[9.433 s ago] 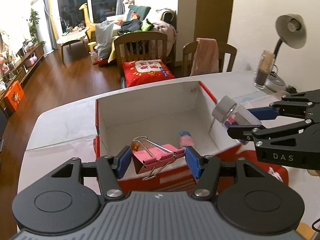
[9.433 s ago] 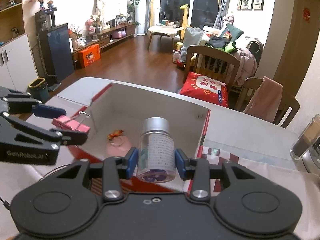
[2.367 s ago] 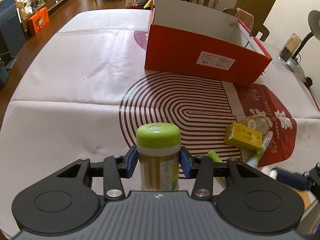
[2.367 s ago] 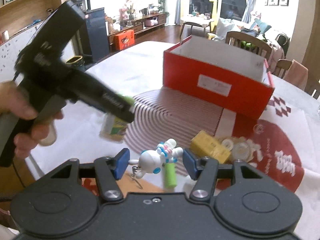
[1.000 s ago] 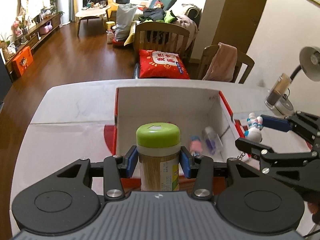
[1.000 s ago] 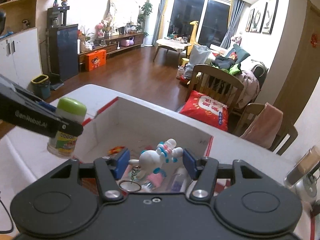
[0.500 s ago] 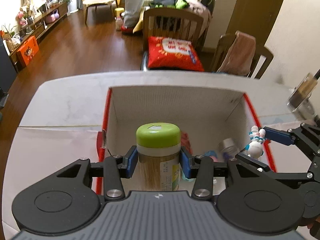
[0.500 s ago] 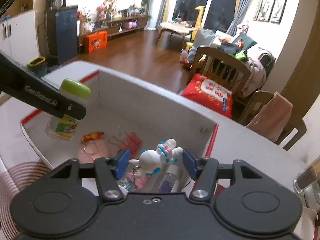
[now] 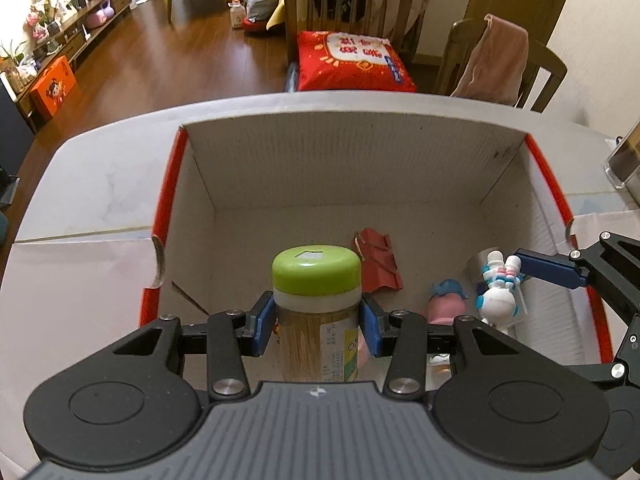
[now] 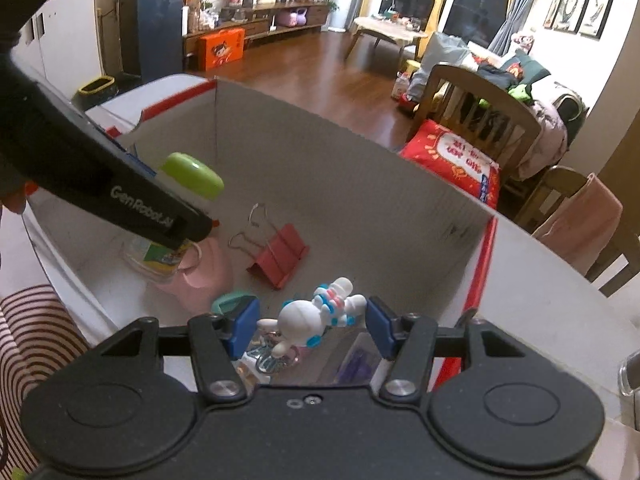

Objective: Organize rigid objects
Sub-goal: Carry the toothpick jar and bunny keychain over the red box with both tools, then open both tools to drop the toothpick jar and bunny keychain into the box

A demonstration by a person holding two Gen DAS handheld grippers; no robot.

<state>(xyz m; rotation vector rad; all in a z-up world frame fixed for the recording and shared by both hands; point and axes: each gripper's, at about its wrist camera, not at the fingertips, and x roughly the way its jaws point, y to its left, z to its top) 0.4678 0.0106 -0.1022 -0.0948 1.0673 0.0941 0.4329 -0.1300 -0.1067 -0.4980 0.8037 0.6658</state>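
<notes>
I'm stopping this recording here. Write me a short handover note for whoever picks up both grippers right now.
Left gripper: shut on the green-lidded jar, held upright inside the red box, above its floor.
Right gripper: shut on the white figurine keychain, over the box's right side.
Already lying in the box: the red binder clip, a pink item, a teal piece and a clear bottle under the right gripper.
Left to do: open both grippers to let the jar and the keychain into the box, then withdraw. Whether anything remains on the table cannot be seen from these views.
</notes>
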